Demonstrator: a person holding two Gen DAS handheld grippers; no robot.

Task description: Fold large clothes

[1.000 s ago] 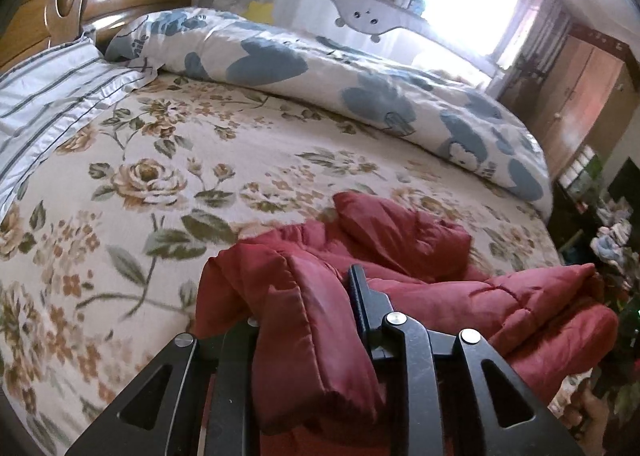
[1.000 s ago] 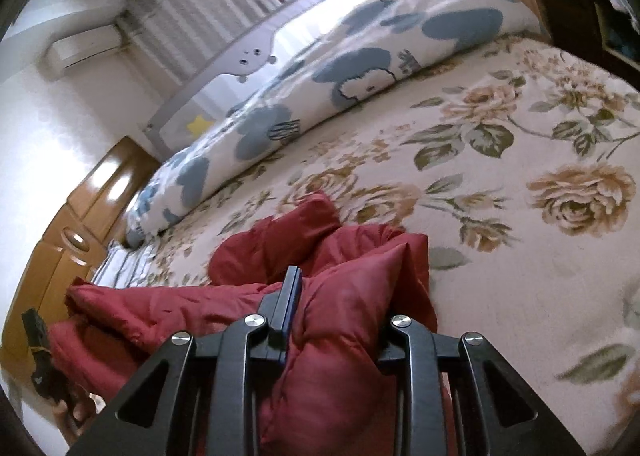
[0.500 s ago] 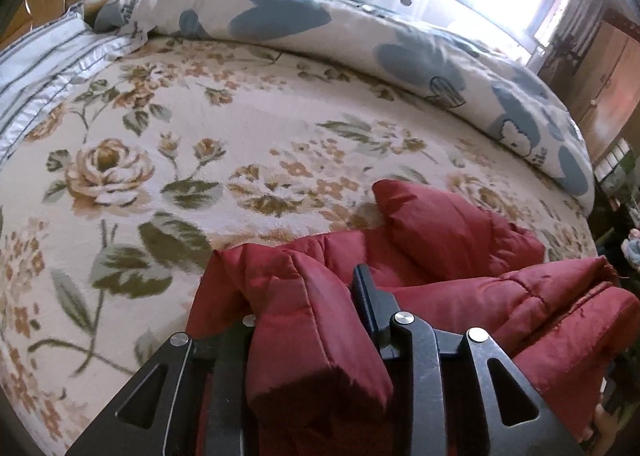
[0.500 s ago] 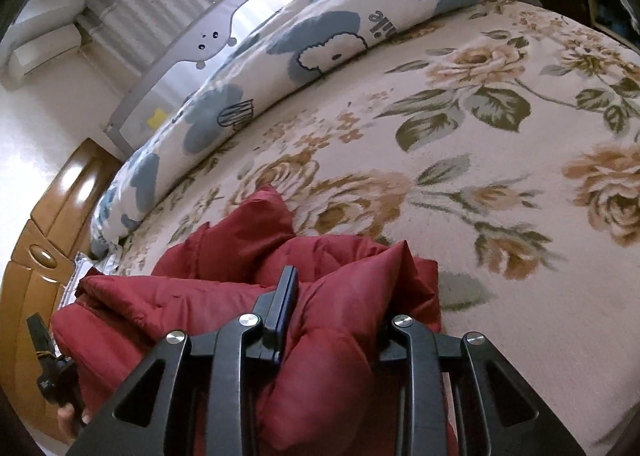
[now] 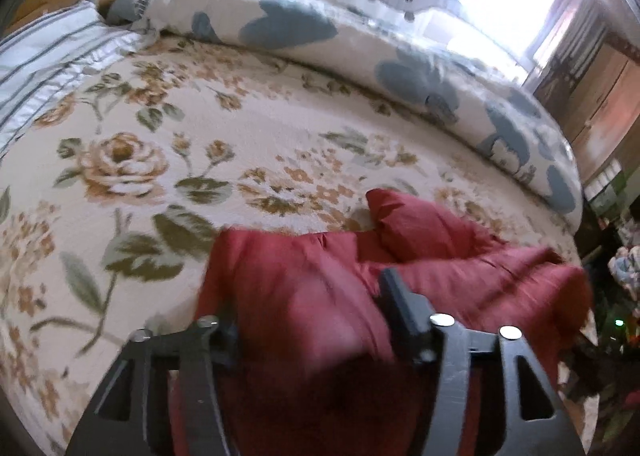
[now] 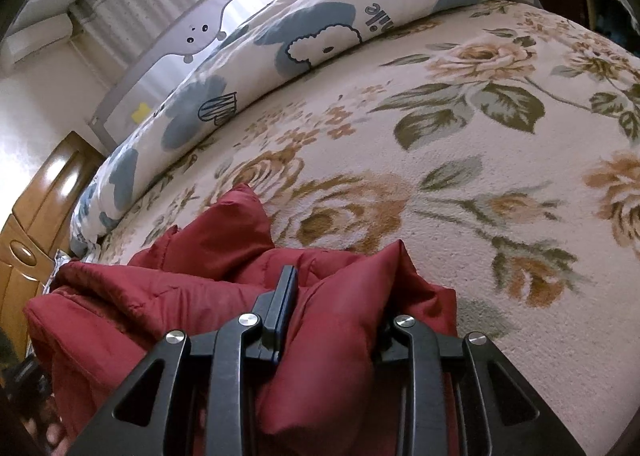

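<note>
- Left gripper (image 5: 316,308): clamped on a thick fold of the red quilted jacket (image 5: 420,268). The padded fabric bulges up between the two black fingers at 6 o'clock of the left wrist view, and it hides most of the left-hand finger. This view is motion-blurred.
- Right gripper (image 6: 340,304): pinching a second bunched fold of the red quilted jacket (image 6: 180,288). The fabric rises in a peak between the fingers at 6 o'clock of the right wrist view.
- Jacket position: it lies crumpled on the floral bedspread (image 5: 168,144), at the near edge of the bed. In the right wrist view the bulk extends toward 8 o'clock; in the left wrist view it extends toward 4 o'clock. One puffed section points toward the middle of the bed.
- Floral bedspread (image 6: 460,160): cream with tan roses and green leaves.
- Blue-patterned duvet (image 5: 360,48): rolled along the far side of the bed, from 11 to 3 o'clock.
- Striped pillow (image 5: 44,56): at 10 o'clock, left wrist view.
- Wooden headboard (image 6: 36,224): at 9 o'clock, right wrist view.
</note>
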